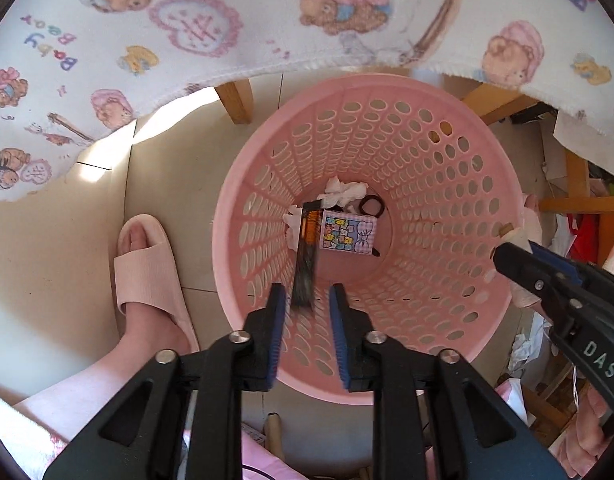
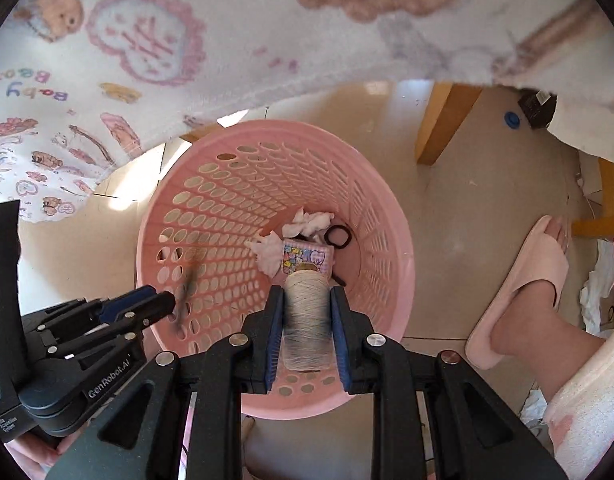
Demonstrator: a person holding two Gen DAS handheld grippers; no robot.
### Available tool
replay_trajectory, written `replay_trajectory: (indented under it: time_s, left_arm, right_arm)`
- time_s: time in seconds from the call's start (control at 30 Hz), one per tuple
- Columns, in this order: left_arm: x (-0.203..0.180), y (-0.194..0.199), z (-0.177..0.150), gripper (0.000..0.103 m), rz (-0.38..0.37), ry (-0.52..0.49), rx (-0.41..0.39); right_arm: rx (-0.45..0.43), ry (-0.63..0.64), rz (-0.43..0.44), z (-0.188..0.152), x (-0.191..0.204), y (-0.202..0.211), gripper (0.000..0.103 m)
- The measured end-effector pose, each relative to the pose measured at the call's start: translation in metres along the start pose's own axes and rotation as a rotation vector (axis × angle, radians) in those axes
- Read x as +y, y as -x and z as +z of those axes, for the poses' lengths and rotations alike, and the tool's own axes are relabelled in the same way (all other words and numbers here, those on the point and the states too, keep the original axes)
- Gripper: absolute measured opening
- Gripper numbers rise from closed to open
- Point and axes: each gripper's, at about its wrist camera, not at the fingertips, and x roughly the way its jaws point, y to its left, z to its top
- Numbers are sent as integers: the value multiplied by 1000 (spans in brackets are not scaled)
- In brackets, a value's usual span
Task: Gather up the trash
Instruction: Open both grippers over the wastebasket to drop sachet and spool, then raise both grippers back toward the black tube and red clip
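Observation:
A pink perforated basket (image 1: pixel 435 152) stands on the floor below both grippers; it also shows in the right wrist view (image 2: pixel 211 184). At its bottom lie crumpled white tissues (image 1: pixel 345 192), a black hair tie (image 1: pixel 372 205) and a small patterned box (image 1: pixel 349 235). My left gripper (image 1: pixel 307 300) is open over the basket's near rim. A dark, blurred wrapper (image 1: pixel 305 264) is in the air between and beyond its fingertips, loose. My right gripper (image 2: pixel 307 296) is shut on a grey thread spool (image 2: pixel 307 316) above the basket.
A white teddy-bear print cloth (image 1: pixel 267 32) hangs over the table edge above the basket. Wooden legs (image 1: pixel 235 100) stand behind it. The person's slippered feet (image 1: pixel 147 272) (image 2: pixel 523 288) flank the basket. Clutter (image 1: pixel 587 224) lies at the right.

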Motion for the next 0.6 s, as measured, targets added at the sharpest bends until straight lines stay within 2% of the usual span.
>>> replay_trajectory:
  time_s: [0.1, 0.2, 0.27, 0.4, 0.43, 0.5, 0.6]
  left_arm:
    - [5, 2, 1, 25, -18, 16, 1]
    - [3, 9, 1, 31, -5, 13, -14]
    - [4, 16, 1, 32, -2, 24, -16]
    - [13, 44, 1, 32, -66, 66, -68]
    - [13, 52, 1, 34, -57, 59, -90]
    - [12, 65, 1, 36, -27, 49, -131]
    - [10, 85, 0, 39, -4, 43, -187]
  right_arm:
    - [6, -1, -2, -2, 0, -2, 25]
    - [29, -6, 16, -2, -3, -6, 27]
    - [18, -11, 8, -3, -4, -4, 27]
    - [-8, -20, 25, -3, -1, 9, 30]
    - [-17, -23, 39, -2, -1, 14, 32]
    - [-48, -22, 41, -1, 0, 23, 51]
    - [-120, -12, -24, -1, 5, 40, 56]
